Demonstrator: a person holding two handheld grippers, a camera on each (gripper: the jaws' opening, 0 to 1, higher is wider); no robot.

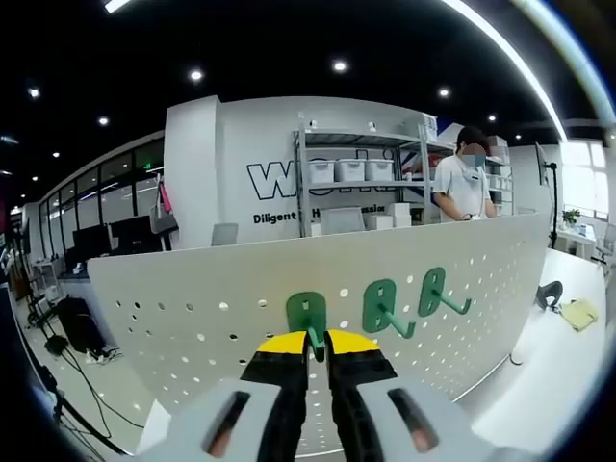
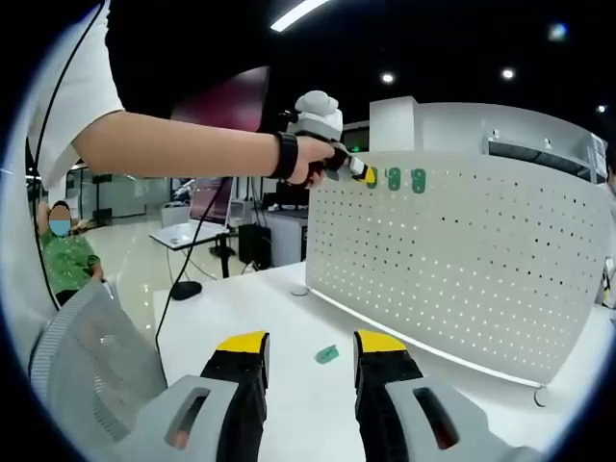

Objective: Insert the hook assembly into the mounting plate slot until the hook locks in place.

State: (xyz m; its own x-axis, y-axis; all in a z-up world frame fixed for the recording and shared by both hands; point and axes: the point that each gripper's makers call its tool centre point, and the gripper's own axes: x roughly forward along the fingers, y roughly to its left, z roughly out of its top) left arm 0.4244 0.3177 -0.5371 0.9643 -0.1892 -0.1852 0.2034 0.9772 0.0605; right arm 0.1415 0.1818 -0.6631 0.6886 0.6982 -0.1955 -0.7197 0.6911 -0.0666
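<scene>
White pegboard [image 1: 192,298], left claw [image 1: 318,339] hiding leftmost green hook [image 1: 306,313]

A white table [image 2: 250,318] is seen carrying an upright, curved white pegboard [image 2: 462,260], which is stood on the tabletop on small round feet. One loose green hook [image 2: 326,354] is laid flat on the bare surface just in front of the board. A yellow pad [image 1: 579,313] is laid behind the board.

ahead of the left gripper [image 1: 318,345], a matt white perforated panel [image 1: 192,289] carries smooth green plastic-looking hooks [image 1: 389,306].
</scene>
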